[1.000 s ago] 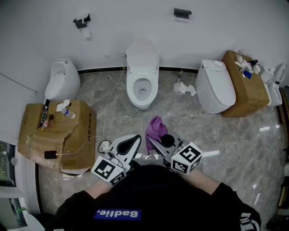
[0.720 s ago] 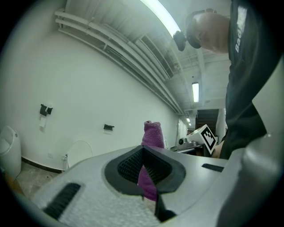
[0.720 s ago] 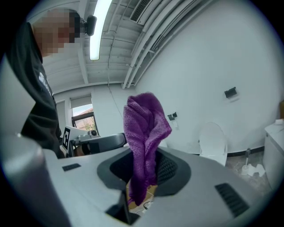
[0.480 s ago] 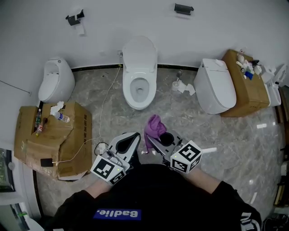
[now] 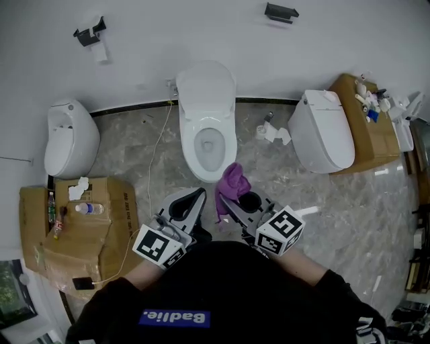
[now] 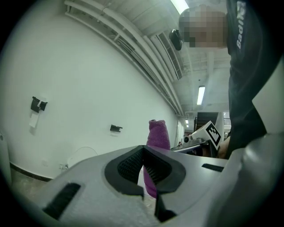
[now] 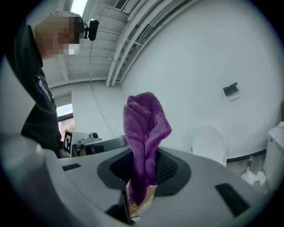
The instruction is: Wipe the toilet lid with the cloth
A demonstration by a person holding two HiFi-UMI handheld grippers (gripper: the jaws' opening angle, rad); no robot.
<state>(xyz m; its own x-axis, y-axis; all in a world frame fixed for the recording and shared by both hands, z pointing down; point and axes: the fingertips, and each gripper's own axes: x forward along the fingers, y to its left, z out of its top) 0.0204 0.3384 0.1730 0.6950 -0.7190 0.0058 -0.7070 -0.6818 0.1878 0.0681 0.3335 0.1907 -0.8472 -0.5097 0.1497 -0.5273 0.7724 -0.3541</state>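
Near the toilet (image 5: pixel 206 121), right tongs (image 7: pixel 143 170) grip the cloth (image 7: pixel 144 124).

Head view: high above person's chest, tilted steeply down. Takes in floor out to far wall, with toilet (image 5: pixel 207 127) mid-frame and well off.
Left gripper view: low, right behind left gripper (image 6: pixel 143 156), facing about level at wall. Jaws fill lower frame.
Right gripper view: same seat on right gripper (image 7: pixel 143 170), facing wall.
Shared: cloth (image 5: pixel 233 183) and black bracket (image 5: pixel 281 11) in all three. Toilet in head and right gripper views.
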